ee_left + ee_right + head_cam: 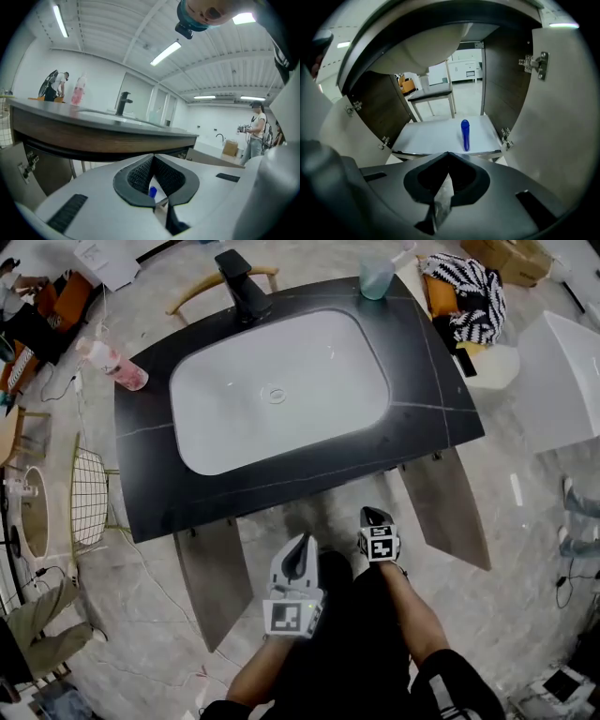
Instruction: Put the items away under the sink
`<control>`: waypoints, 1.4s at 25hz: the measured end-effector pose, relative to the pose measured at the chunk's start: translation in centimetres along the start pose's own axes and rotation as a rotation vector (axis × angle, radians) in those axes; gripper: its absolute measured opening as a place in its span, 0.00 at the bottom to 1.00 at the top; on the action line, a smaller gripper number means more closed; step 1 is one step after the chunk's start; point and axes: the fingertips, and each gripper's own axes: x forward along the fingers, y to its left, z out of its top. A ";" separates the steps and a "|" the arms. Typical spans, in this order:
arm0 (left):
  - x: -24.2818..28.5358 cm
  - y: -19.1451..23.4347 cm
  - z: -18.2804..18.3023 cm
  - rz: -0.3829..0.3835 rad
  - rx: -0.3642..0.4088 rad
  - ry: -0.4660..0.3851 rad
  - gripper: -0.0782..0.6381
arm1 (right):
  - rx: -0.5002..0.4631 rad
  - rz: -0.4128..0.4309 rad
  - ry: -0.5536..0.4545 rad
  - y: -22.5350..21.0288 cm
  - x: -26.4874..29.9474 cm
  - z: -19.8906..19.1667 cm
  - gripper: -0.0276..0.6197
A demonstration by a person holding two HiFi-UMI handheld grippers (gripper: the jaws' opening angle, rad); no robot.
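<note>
Cupboard (440,136) under the sink (309,418) is seen wide open, doors (562,117) swung out, straight ahead of the right gripper (448,155). One blue bottle (465,135) is already laid inside, just beyond those closed, empty jaws. The left gripper (153,157) is closed too, nothing held. Up above it, a pink bottle (114,365) and a cup (376,276) are left on the counter (441,399). No obstacle is spotted.

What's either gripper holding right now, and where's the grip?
Nothing. The left gripper and right gripper are both shut and empty; the blue bottle sits free on the cabinet shelf.
</note>
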 end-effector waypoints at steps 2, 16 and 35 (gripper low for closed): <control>-1.0 -1.0 2.4 -0.002 0.005 0.003 0.13 | 0.006 0.011 0.015 0.8 -2.8 0.8 0.06; -14.4 -10.2 17.3 0.062 0.029 0.017 0.13 | 0.065 0.046 -0.057 6.0 -28.1 7.5 0.06; -33.6 -22.2 29.4 0.034 0.064 -0.035 0.13 | 0.024 0.155 -0.540 17.1 -66.9 17.4 0.06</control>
